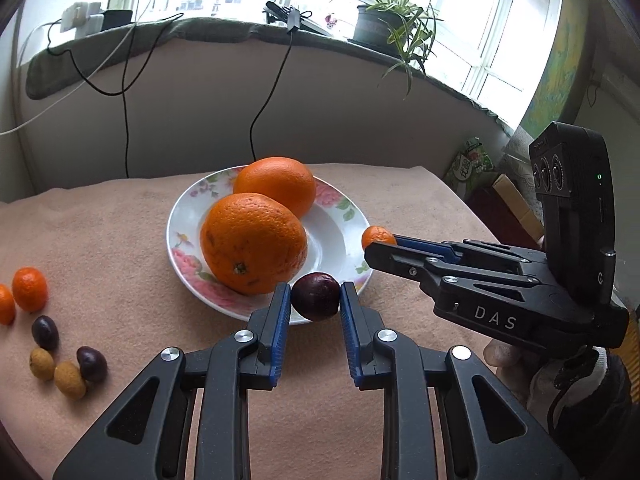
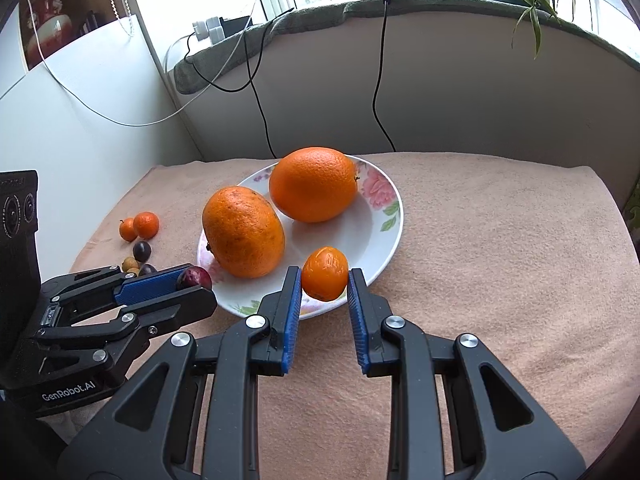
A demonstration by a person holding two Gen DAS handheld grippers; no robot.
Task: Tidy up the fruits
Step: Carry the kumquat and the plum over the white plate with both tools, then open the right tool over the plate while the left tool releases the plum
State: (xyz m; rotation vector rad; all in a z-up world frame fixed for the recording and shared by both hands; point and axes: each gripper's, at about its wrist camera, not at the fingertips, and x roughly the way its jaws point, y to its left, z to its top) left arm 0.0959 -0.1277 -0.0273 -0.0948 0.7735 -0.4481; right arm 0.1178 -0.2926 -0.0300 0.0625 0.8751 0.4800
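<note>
Big oranges [image 1: 256, 244]: two, both on plate [image 1: 340, 236] (one plate only). Small oranges [image 1: 29, 289]: three, two on desk, one [image 2: 325, 273] in gripper. Dark plums [image 1: 45, 333]: three, two on desk, one [image 1: 315, 296] in gripper. Small tan fruits [image 1: 70, 379]: two, on desk. Grippers: two. Potted plant [image 1: 396, 20]: one, on windowsill.

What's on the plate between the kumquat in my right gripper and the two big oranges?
Nothing: bare white plate separates the kumquat from the oranges, seen in the right wrist view.
</note>
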